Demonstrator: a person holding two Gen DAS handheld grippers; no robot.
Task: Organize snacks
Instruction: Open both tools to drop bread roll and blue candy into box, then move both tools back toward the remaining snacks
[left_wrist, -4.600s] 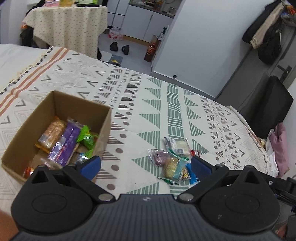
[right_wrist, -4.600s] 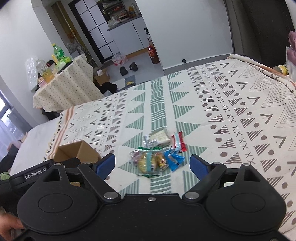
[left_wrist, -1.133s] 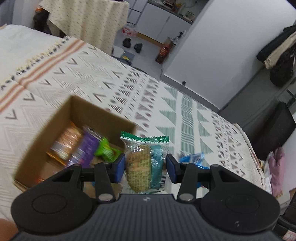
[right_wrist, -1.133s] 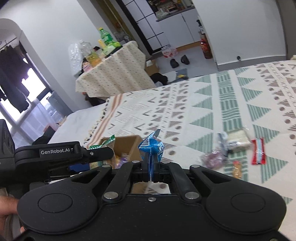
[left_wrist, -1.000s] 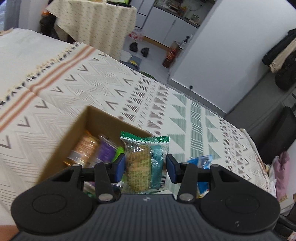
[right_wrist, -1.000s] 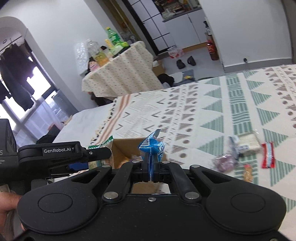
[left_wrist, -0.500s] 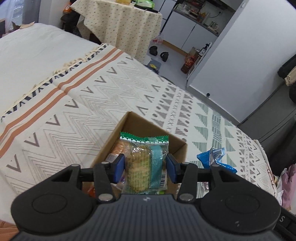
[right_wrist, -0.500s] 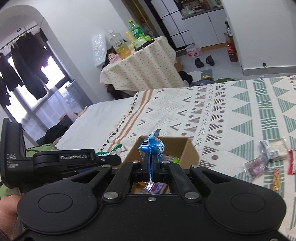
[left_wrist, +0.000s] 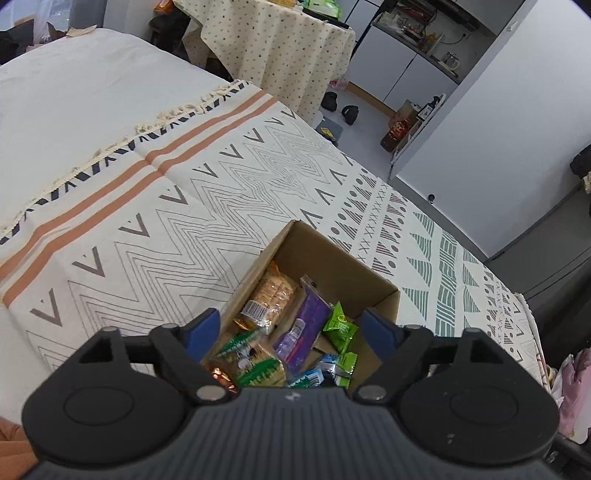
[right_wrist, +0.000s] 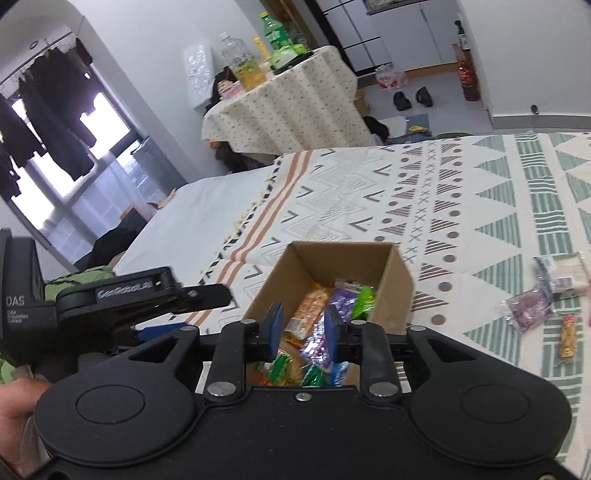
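Note:
A brown cardboard box (left_wrist: 334, 258) (right_wrist: 347, 258) sits on the patterned bedspread and holds several wrapped snacks. Among them are a purple packet (left_wrist: 308, 323), an orange cracker pack (left_wrist: 271, 295) and green packets (left_wrist: 340, 325). My left gripper (left_wrist: 291, 328) hangs open over the box's near end with nothing between its blue pads. My right gripper (right_wrist: 301, 328) is also above the box, its pads a little apart and holding nothing. A blue packet (right_wrist: 340, 371) lies in the box below it. Loose snacks (right_wrist: 528, 308) stay on the bedspread to the right.
The other gripper's body (right_wrist: 140, 291) and a hand (right_wrist: 18, 398) sit left of the box. A draped table (right_wrist: 284, 107) with bottles stands beyond the bed. Shoes (left_wrist: 341, 107) lie on the floor near white cabinets.
Both grippers have opened over the box. The green-edged cookie packet left the left gripper and the blue packet left the right one; both now lie in the box.

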